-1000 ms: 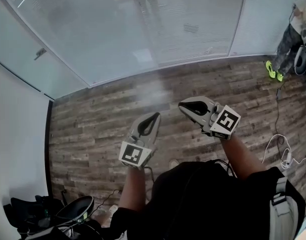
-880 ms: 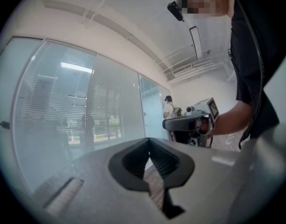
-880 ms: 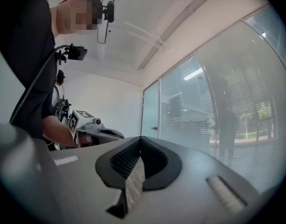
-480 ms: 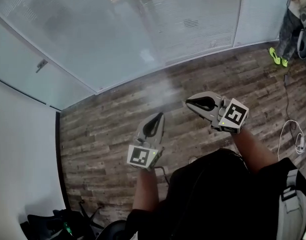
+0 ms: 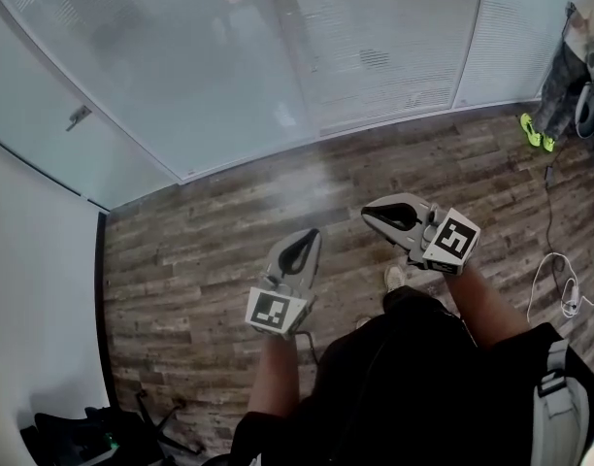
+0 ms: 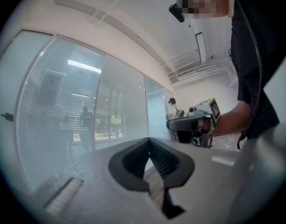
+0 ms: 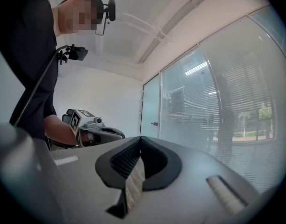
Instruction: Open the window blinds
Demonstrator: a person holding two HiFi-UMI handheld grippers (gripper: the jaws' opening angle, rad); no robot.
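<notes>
White slatted blinds (image 5: pixel 375 47) hang behind a long glass wall at the top of the head view, with the slats closed; they also show as blinds (image 6: pixel 54 106) and blinds (image 7: pixel 236 101) in the two gripper views. My left gripper (image 5: pixel 310 233) is held level over the wood floor, pointing at the glass. Its jaws meet at the tip, left gripper (image 6: pixel 148 140), with nothing between them. My right gripper (image 5: pixel 367 212) is beside it, a little nearer the glass, also shut and empty, right gripper (image 7: pixel 141 138). Both are well short of the wall.
Another person (image 5: pixel 574 66) in bright green shoes (image 5: pixel 532 132) stands at the far right by the glass. A white cable (image 5: pixel 559 289) lies on the floor at the right. A dark chair base (image 5: pixel 93 440) sits at the bottom left beside a white wall (image 5: pixel 35 309). The glass door at the left has a handle (image 5: pixel 80 115).
Both grippers have moved with the person across the floor, still side by side. The dark chair at the bottom left has slid partly out of view. Both pairs of jaws stay shut.
</notes>
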